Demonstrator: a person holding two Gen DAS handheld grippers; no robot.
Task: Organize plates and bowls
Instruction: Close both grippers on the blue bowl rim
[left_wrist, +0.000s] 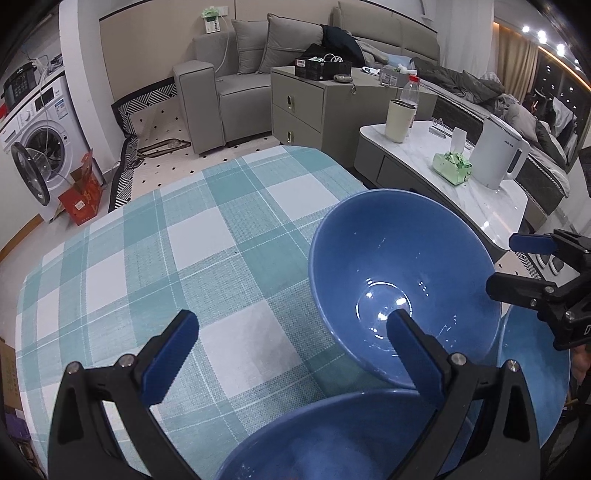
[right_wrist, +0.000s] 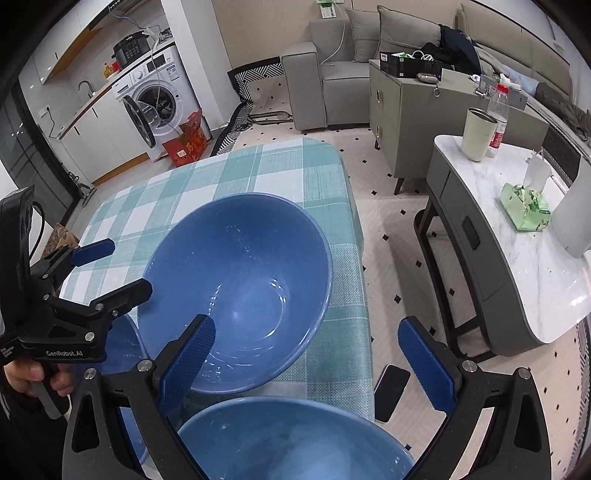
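Left gripper (left_wrist: 291, 354) and right gripper (right_wrist: 306, 360) both wide open, holding nothing, hovering over two blue bowls on the desk (left_wrist: 147, 258): far bowl (left_wrist: 402, 280), near bowl (right_wrist: 295, 439). Glazed, rigid, probably slippery and breakable; best pinched at the rim

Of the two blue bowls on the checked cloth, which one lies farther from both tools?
The upper blue bowl, showing its shiny inner bottom. The other bowl lies under the open right tool, cut by the picture's bottom edge.
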